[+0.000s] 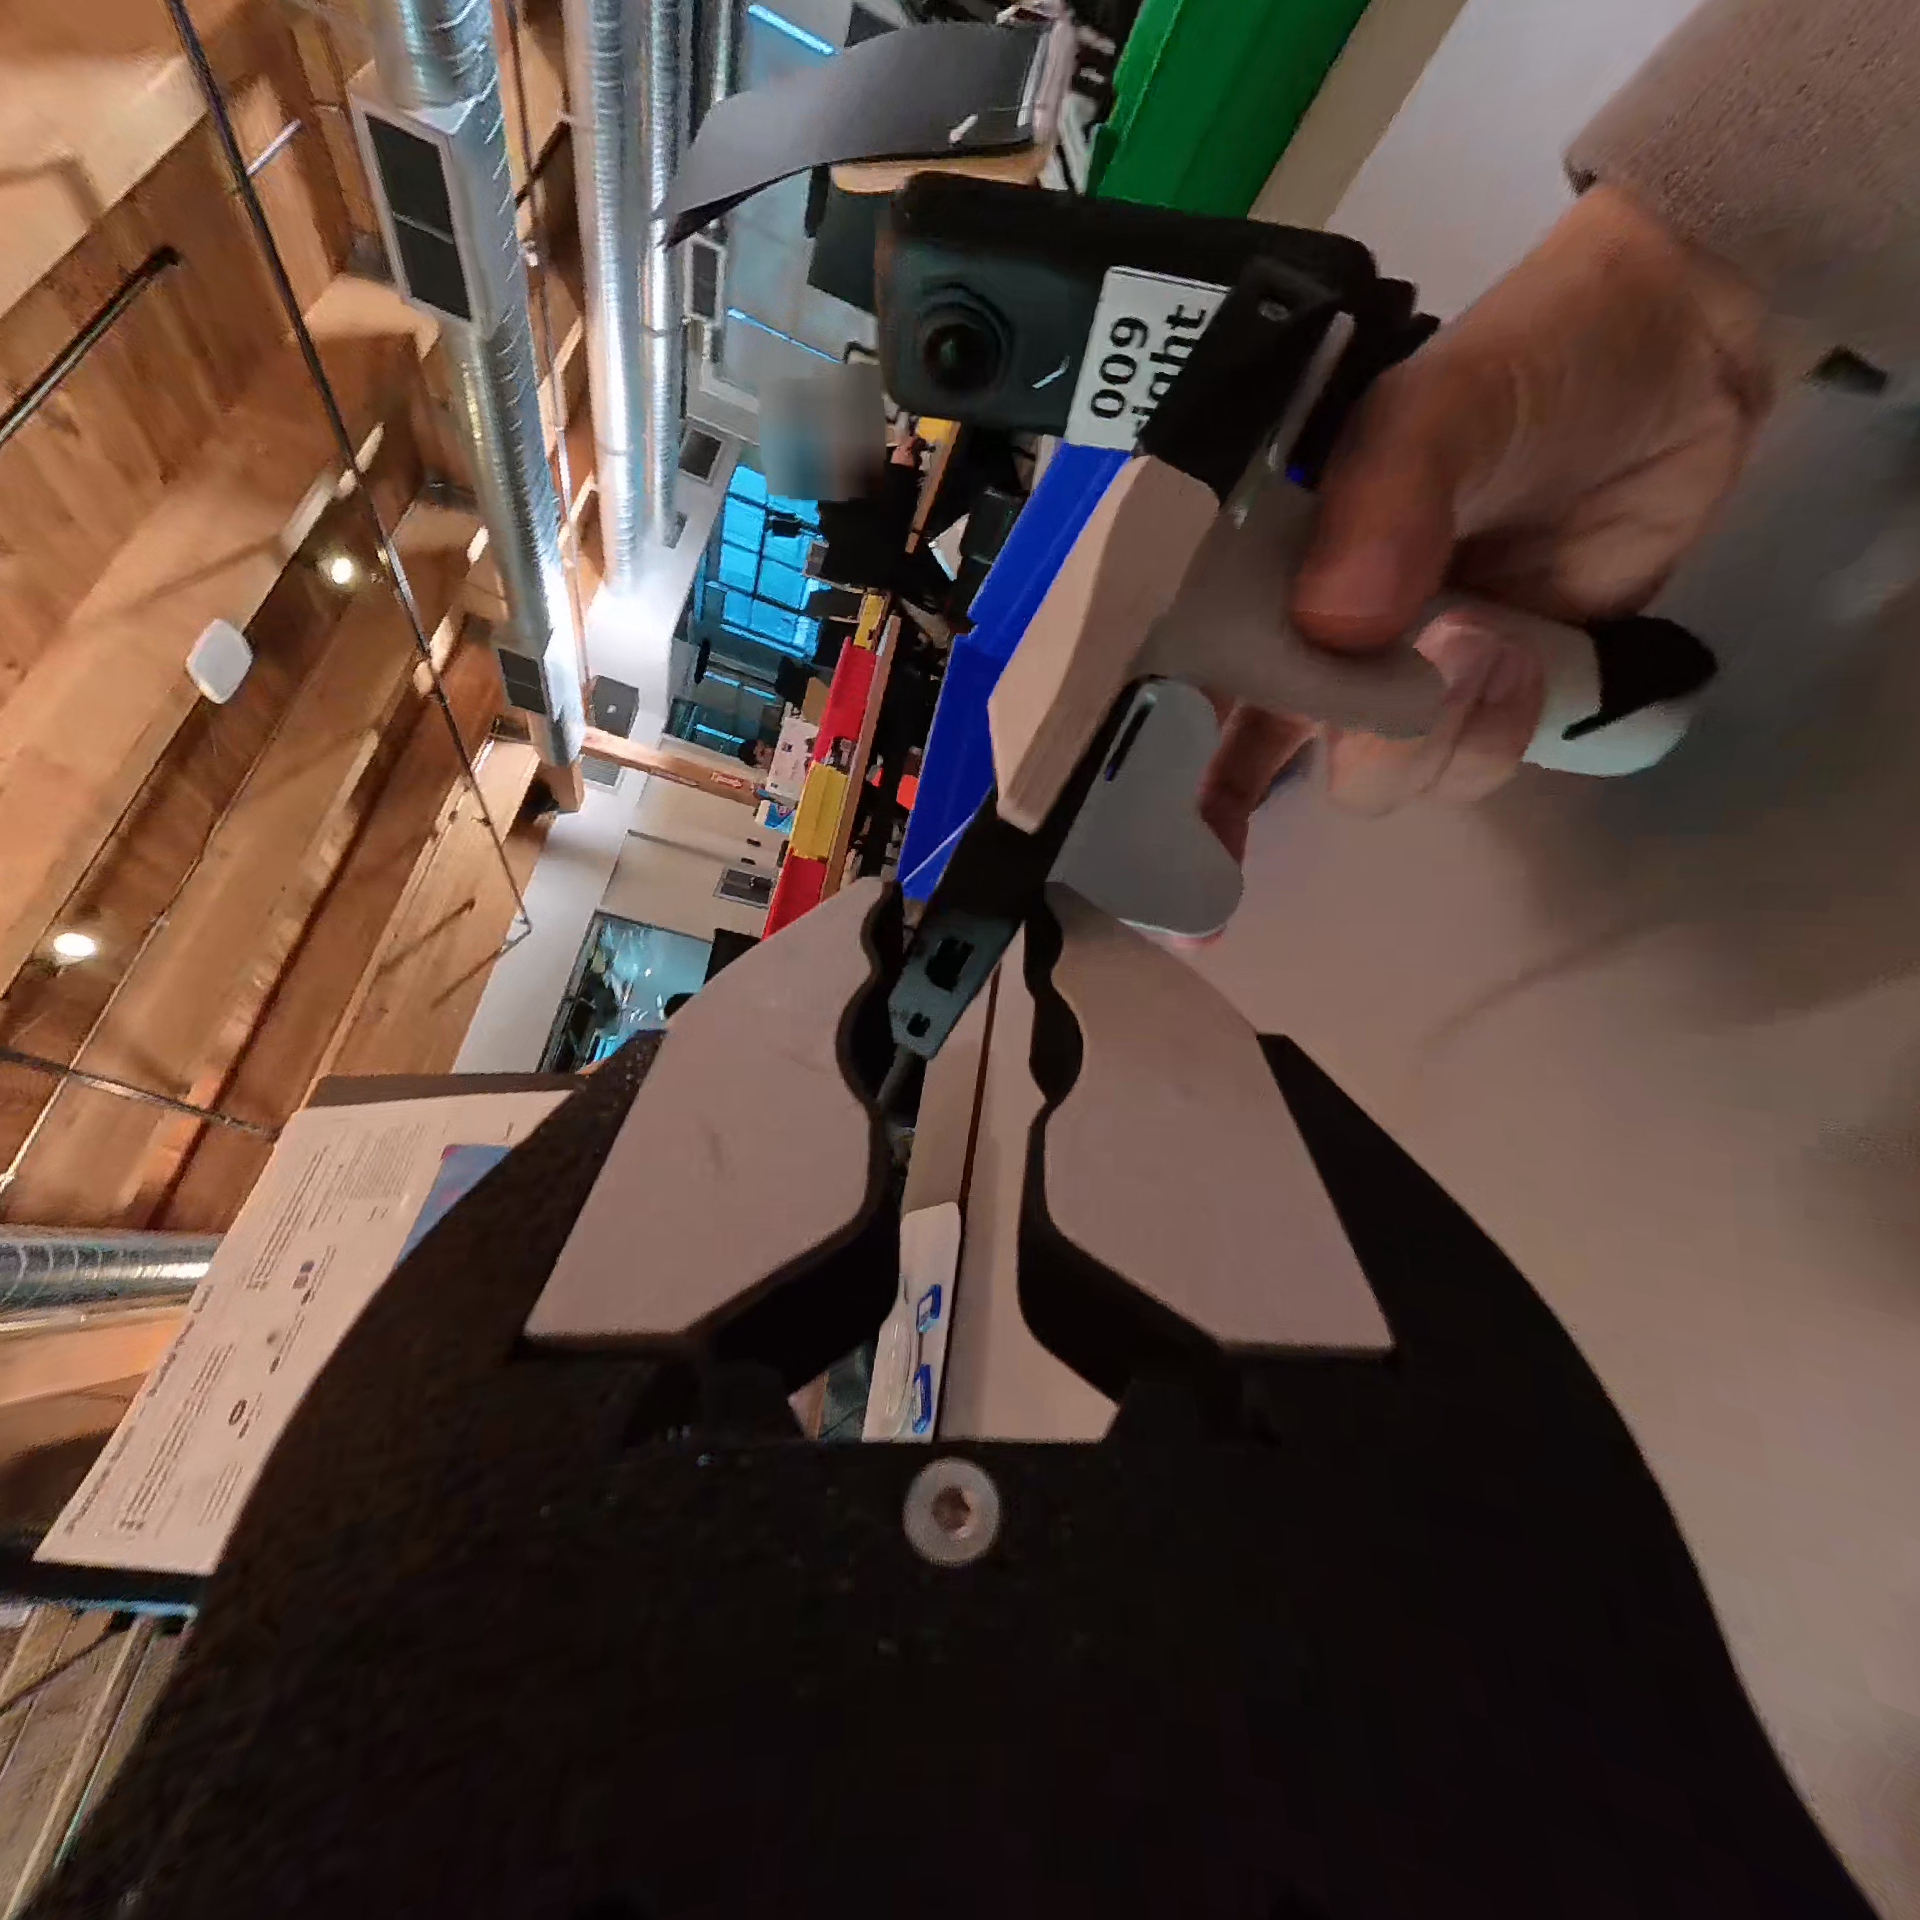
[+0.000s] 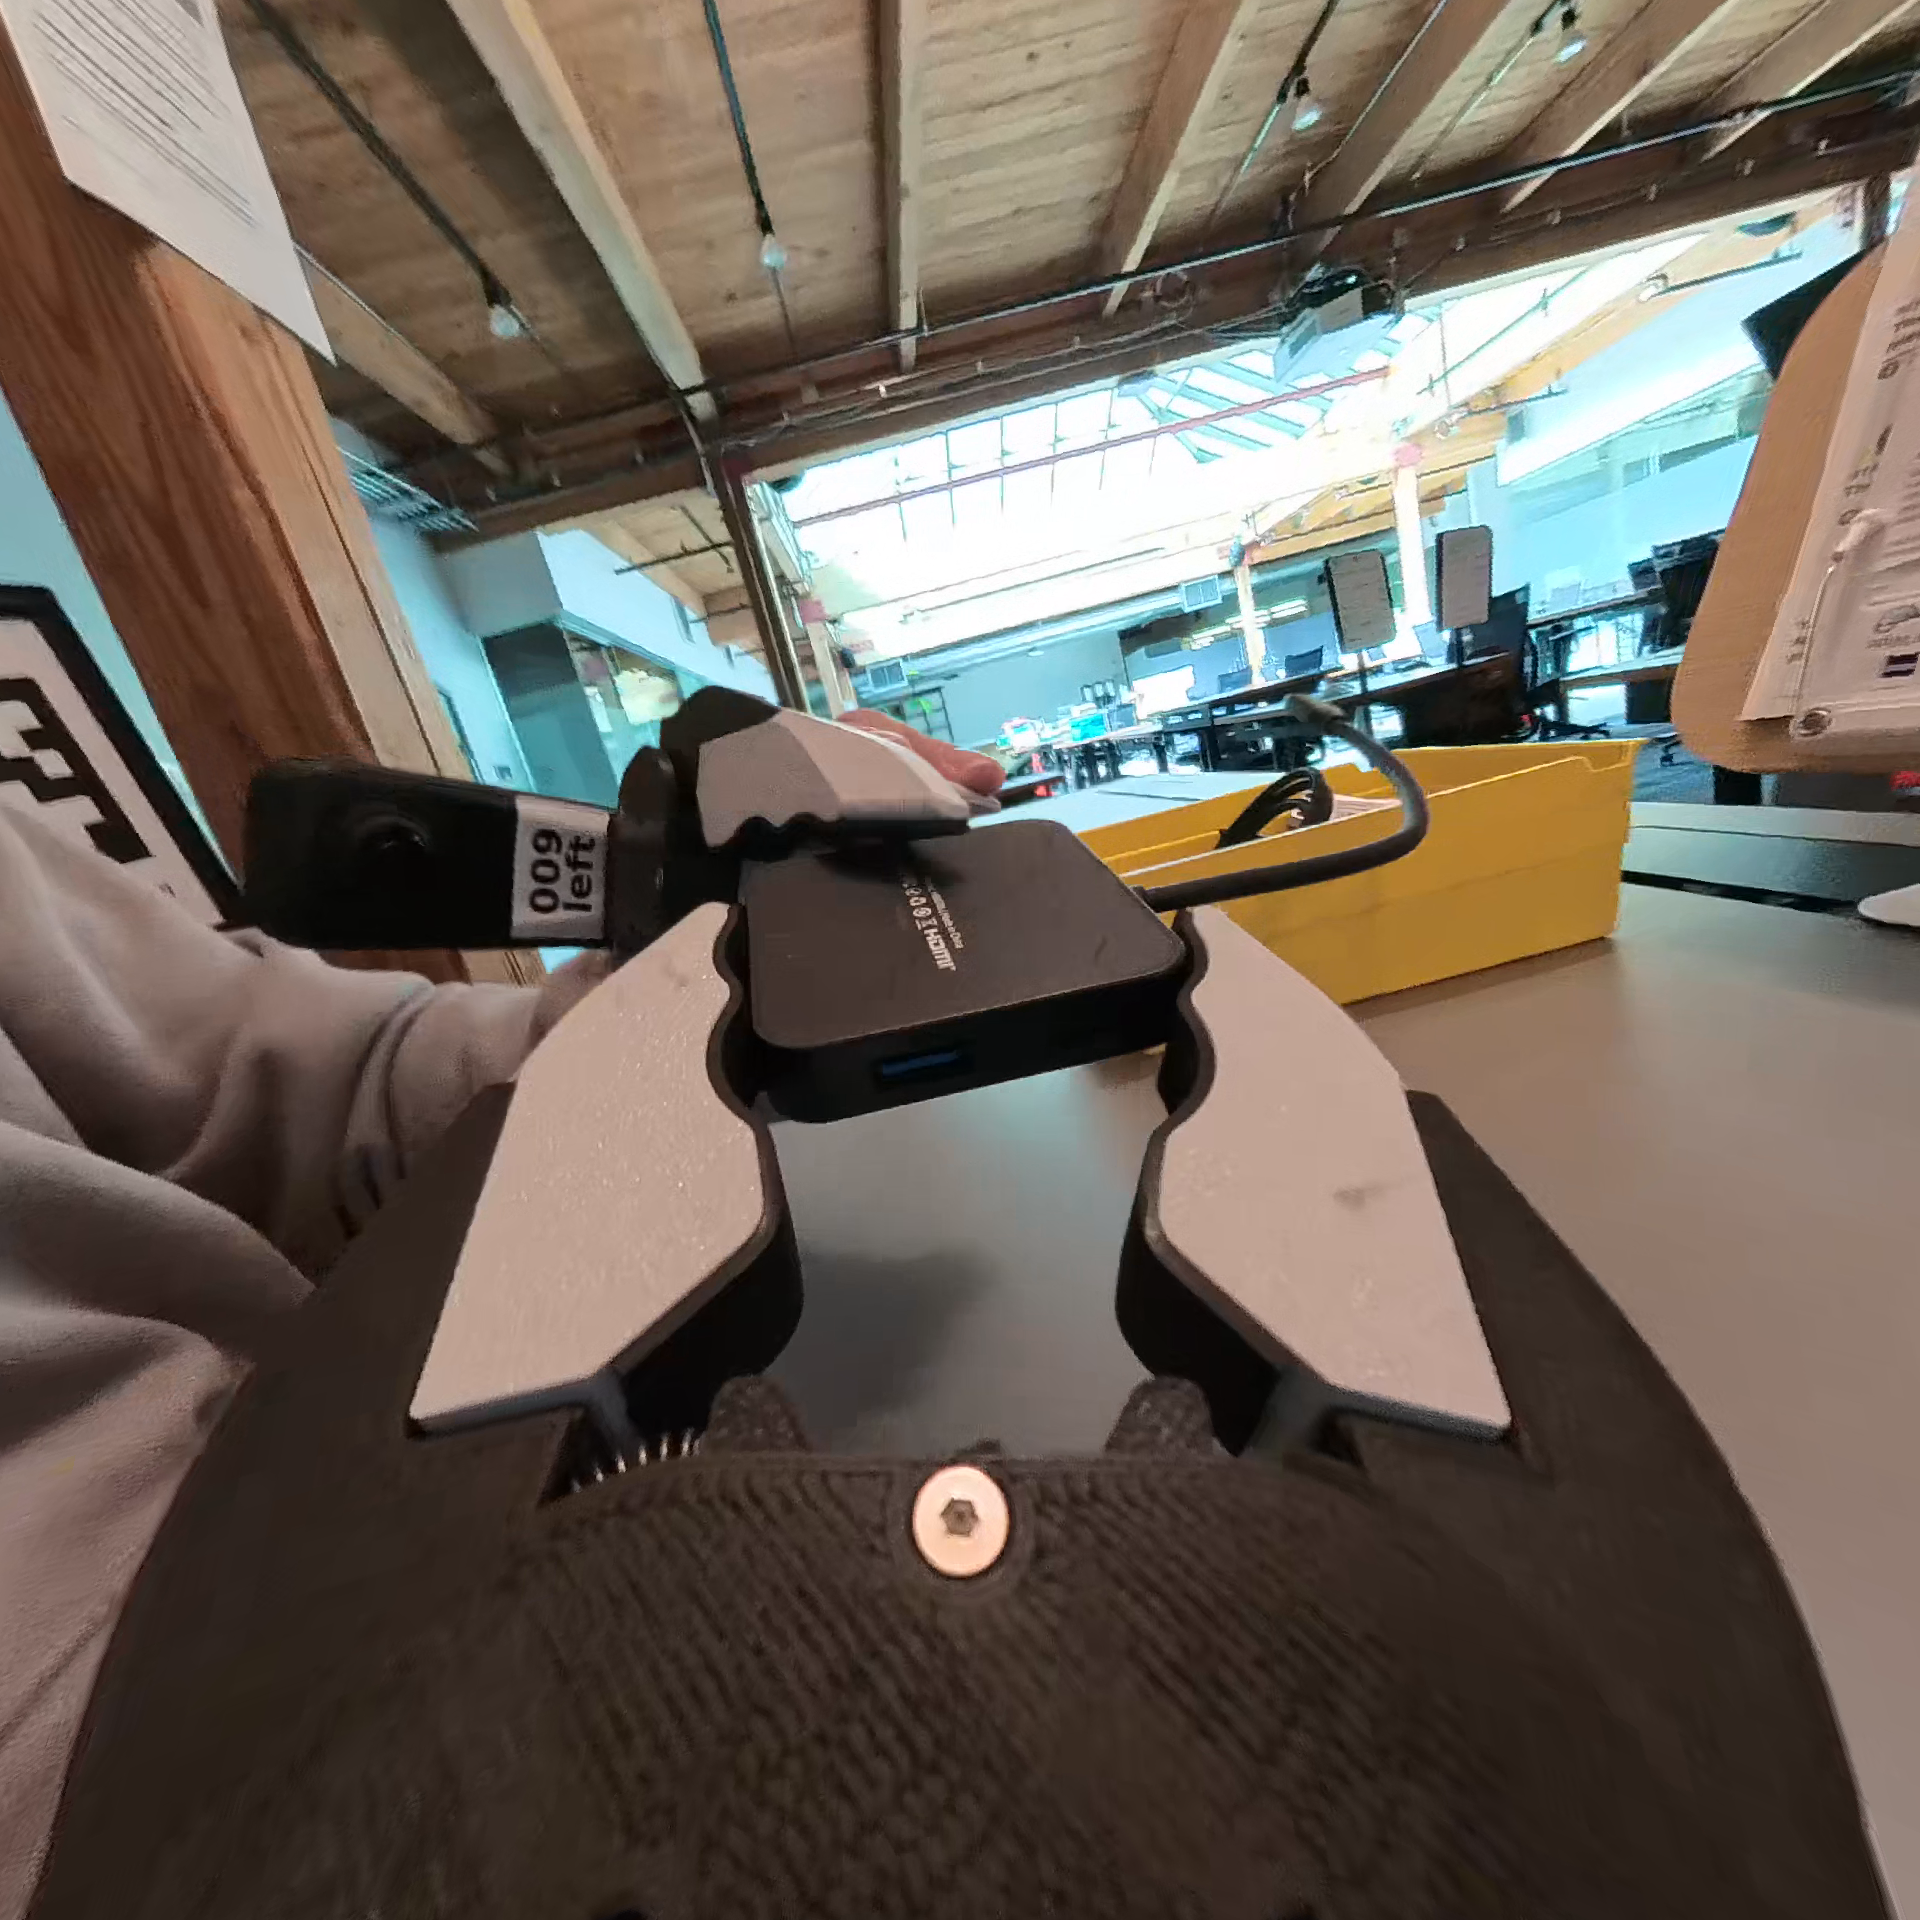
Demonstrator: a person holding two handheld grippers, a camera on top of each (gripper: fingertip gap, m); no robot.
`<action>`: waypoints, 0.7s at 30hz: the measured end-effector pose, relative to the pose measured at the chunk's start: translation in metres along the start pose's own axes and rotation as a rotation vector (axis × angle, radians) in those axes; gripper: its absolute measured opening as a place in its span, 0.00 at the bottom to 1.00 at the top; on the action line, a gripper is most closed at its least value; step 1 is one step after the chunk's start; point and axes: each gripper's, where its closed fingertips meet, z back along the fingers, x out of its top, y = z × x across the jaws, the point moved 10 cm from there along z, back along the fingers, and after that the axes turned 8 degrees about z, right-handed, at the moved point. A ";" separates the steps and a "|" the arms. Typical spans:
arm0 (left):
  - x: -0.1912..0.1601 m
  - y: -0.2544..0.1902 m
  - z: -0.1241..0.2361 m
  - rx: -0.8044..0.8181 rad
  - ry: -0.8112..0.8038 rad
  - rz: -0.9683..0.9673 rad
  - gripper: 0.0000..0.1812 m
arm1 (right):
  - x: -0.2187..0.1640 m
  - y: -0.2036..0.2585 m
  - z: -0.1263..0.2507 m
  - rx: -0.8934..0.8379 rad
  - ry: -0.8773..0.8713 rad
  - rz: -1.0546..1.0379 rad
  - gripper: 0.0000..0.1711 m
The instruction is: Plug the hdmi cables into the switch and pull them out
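a: between the right gripper (image 2: 961, 997) fingers the switch (image 2: 961, 951) is being clamped, lifted off the table (image 2: 1662, 1143).
b: and the left gripper (image 1: 961, 997)?
a: it is being closed on the switch's far edge, apparently; no hdmi cable is being seen plugged in.
b: then the port side is best being kept level.
a: room is being limited by the yellow bin (image 2: 1455, 883) behind and the wooden post (image 2: 208, 468) at left.

Pale timber ceiling joists (image 2: 914, 156) carry black conduit and bulbs. A broad skylit window wall (image 2: 1039, 520) brightens distant dark desks (image 2: 1351, 696); silver ribbed ducts (image 1: 488, 312) run overhead.
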 end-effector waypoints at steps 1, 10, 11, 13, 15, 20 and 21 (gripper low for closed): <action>-0.001 0.000 0.000 -0.019 -0.002 -0.006 0.12 | 0.000 -0.001 0.001 0.004 0.017 0.012 0.44; 0.009 0.013 0.009 -0.029 -0.039 -0.142 0.07 | 0.007 0.011 0.003 0.101 -0.029 0.117 0.45; 0.010 0.012 0.008 -0.029 -0.012 -0.215 0.07 | 0.007 0.010 0.002 0.088 -0.033 0.114 0.47; 0.014 0.011 0.008 -0.042 0.019 -0.310 0.08 | 0.007 0.008 0.003 0.066 -0.061 0.096 0.48; 0.017 0.011 0.009 -0.076 0.032 -0.352 0.08 | 0.007 0.006 0.005 0.064 -0.047 0.106 0.46; 0.018 0.017 0.012 -0.116 0.053 -0.419 0.08 | 0.011 0.006 0.011 0.016 -0.058 0.183 0.49; 0.019 0.017 0.012 -0.124 0.046 -0.427 0.08 | 0.010 0.007 0.011 0.027 -0.041 0.192 0.49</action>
